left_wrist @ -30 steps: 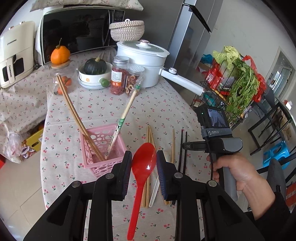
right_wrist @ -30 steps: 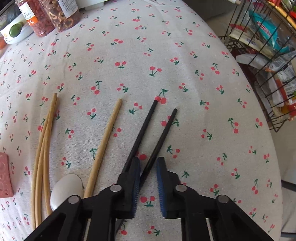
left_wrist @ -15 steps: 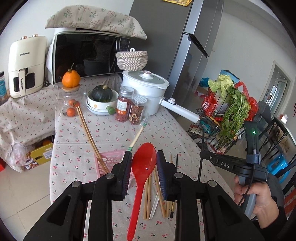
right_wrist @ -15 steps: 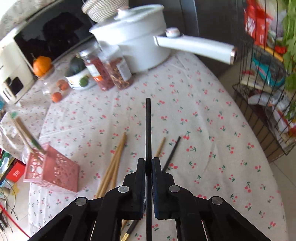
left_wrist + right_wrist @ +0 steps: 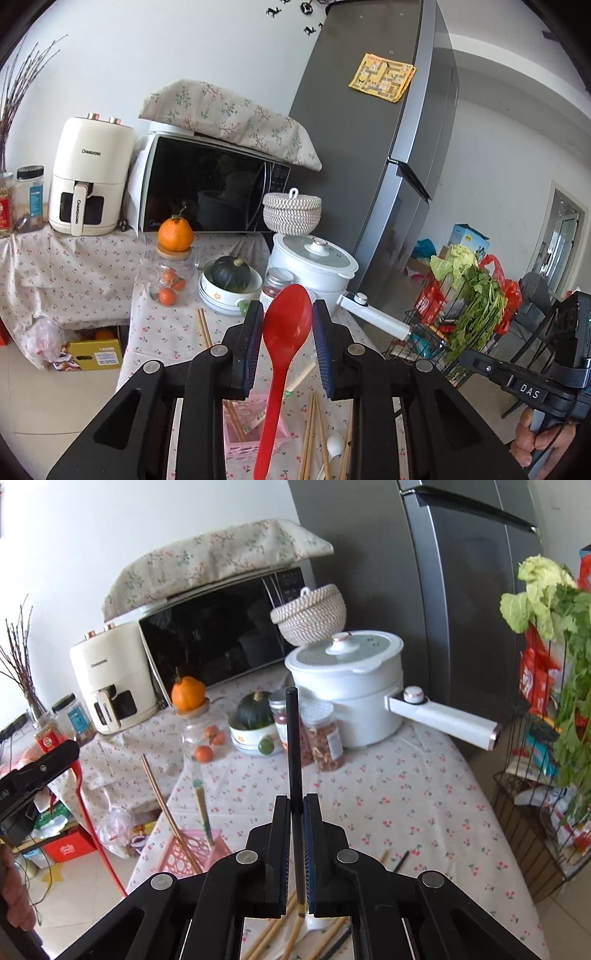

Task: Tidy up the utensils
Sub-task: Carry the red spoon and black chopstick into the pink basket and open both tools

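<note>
My left gripper [image 5: 288, 325] is shut on a red plastic spoon [image 5: 284, 339], bowl up, raised above the table. My right gripper [image 5: 295, 812] is shut on a black chopstick [image 5: 293, 738], held upright above the table. A pink perforated basket [image 5: 192, 853] stands at the table's left, with wooden chopsticks [image 5: 162, 805] and a green-banded chopstick [image 5: 201, 805] leaning in it; it also shows under the left gripper [image 5: 255, 432]. Several loose wooden chopsticks [image 5: 310, 435], a white spoon [image 5: 334, 443] and a second black chopstick [image 5: 400, 860] lie on the cherry-print cloth.
At the back stand a white pot with a long handle [image 5: 354, 686], two jars [image 5: 321, 738], a bowl with a dark squash [image 5: 255, 720], a glass jar topped by an orange [image 5: 188, 698], a microwave [image 5: 214, 192] and an air fryer [image 5: 88, 177]. A wire rack of vegetables [image 5: 546, 738] stands right.
Both grippers have risen and tilted up from the table. The right gripper closed on one black chopstick and lifted it; the left kept hold of the red spoon.
</note>
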`<state>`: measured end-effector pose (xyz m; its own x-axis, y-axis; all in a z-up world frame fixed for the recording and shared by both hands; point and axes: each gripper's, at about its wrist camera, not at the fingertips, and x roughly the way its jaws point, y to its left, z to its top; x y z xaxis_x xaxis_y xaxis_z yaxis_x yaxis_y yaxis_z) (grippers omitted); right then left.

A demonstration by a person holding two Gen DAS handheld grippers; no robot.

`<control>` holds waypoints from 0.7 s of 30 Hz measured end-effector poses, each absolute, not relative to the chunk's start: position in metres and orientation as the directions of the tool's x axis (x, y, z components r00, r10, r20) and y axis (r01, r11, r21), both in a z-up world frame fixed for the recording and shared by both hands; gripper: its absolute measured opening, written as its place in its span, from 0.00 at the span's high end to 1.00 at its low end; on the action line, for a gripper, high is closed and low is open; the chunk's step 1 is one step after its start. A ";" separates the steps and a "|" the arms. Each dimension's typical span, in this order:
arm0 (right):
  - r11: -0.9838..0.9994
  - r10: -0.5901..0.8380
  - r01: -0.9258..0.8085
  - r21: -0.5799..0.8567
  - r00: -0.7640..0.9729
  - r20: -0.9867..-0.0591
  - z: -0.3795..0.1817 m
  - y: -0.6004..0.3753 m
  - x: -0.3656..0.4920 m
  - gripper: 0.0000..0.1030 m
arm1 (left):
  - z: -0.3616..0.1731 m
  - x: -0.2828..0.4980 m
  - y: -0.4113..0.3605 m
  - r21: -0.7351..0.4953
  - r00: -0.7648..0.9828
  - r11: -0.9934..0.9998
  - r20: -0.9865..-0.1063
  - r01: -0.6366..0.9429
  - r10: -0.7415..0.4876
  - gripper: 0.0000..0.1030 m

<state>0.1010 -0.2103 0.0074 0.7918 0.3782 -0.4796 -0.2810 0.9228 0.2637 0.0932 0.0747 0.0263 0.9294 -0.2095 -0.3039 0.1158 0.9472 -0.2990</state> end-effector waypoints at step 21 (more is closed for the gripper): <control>0.872 0.478 -0.367 0.325 0.780 -0.403 0.030 -0.175 0.103 0.95 | -0.039 0.163 0.067 -0.220 0.934 0.974 -0.333 0.056 -0.129 0.67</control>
